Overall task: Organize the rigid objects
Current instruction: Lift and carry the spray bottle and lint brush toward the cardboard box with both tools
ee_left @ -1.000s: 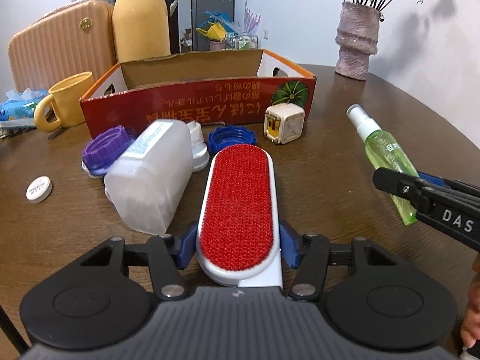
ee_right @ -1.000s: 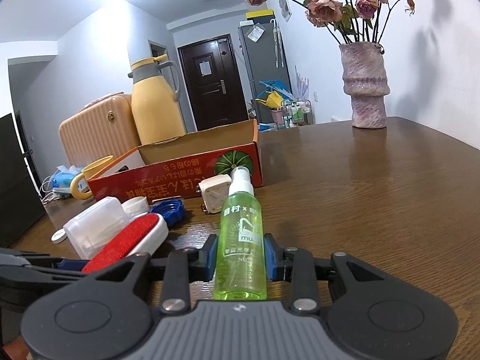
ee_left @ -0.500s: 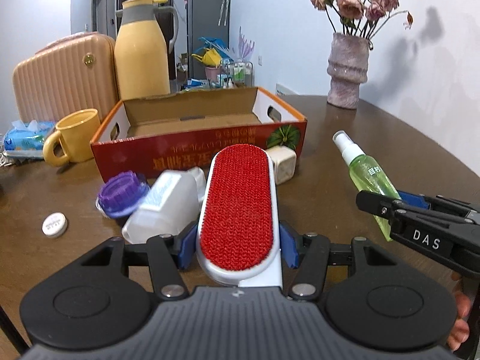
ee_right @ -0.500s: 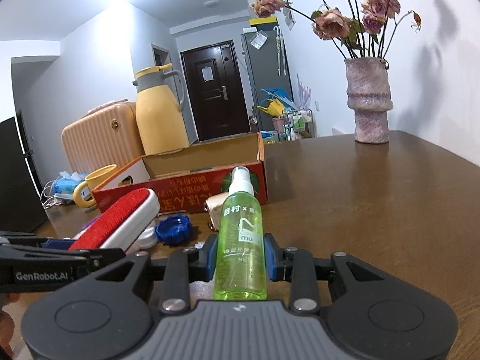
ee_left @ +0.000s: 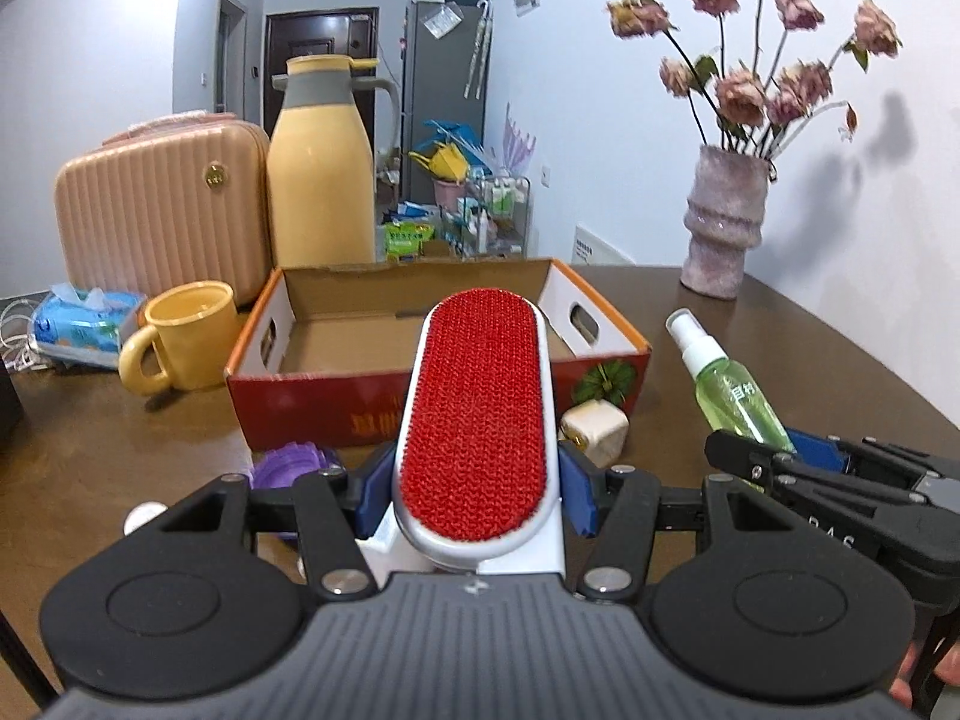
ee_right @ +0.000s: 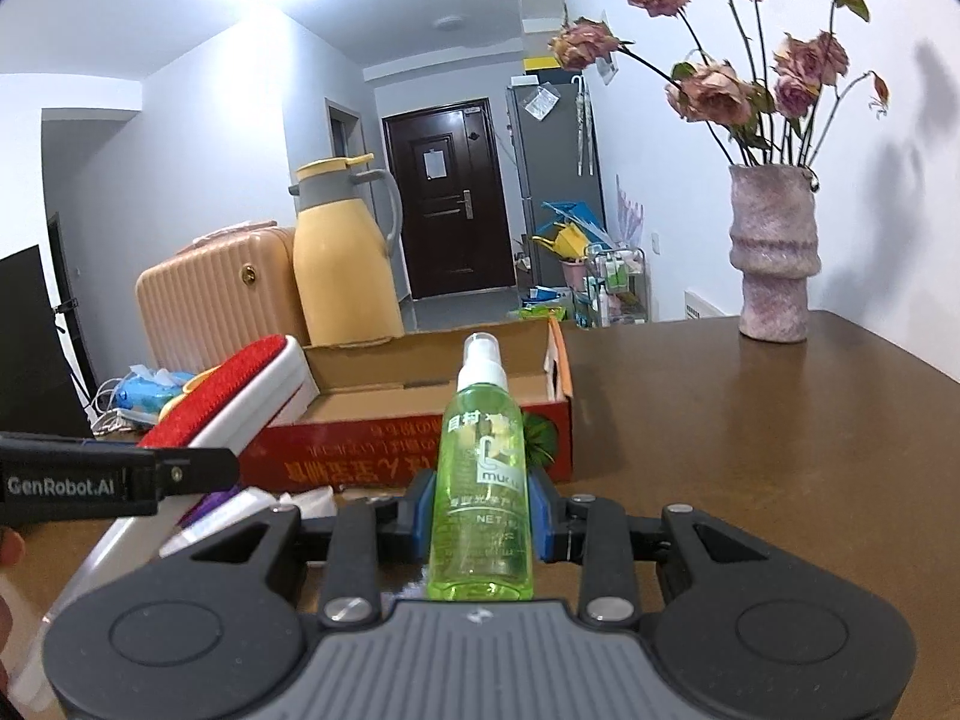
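Red lint brush (ee_left: 480, 414) is clamped in the left gripper (ee_left: 477, 483), green spray bottle (ee_right: 485, 480) in the right gripper (ee_right: 480, 516), both near the empty cardboard box (ee_left: 336, 348). Lowered together, they could collide over it.

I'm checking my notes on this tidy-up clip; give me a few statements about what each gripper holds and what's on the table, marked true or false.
1. The left gripper is shut on the red-faced white lint brush. True.
2. The right gripper is open and holds nothing. False: it is shut on the green spray bottle with a white nozzle.
3. The open red cardboard box already contains the brush. False: the part of its inside that shows is bare.
4. A yellow mug stands left of the box. True.
5. The pink vase of dried flowers lies tipped over. False: it stands upright.
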A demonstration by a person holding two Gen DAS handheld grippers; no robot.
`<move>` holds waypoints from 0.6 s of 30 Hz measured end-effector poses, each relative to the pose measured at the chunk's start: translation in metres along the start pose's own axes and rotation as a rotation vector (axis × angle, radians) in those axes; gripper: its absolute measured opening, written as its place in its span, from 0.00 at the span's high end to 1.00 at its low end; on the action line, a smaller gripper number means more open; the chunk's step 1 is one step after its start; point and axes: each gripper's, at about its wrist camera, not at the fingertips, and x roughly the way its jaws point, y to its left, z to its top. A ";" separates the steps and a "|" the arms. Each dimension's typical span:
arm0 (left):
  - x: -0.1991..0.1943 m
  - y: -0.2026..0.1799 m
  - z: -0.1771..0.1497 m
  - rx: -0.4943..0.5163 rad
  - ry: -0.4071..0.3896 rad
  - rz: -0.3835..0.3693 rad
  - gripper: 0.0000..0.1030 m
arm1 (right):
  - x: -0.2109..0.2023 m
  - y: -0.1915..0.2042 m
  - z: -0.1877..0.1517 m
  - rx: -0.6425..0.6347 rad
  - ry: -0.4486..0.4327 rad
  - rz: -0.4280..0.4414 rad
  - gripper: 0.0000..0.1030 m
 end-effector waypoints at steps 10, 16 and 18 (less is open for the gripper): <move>0.012 0.023 0.027 -0.061 -0.050 0.013 0.45 | 0.027 0.016 0.029 -0.006 -0.028 0.010 0.70; 0.028 0.038 0.041 -0.089 -0.051 0.045 0.45 | 0.048 0.026 0.040 0.000 -0.032 0.018 0.70; 0.034 0.044 0.045 -0.099 -0.055 0.056 0.45 | 0.056 0.028 0.043 0.006 -0.035 0.017 0.70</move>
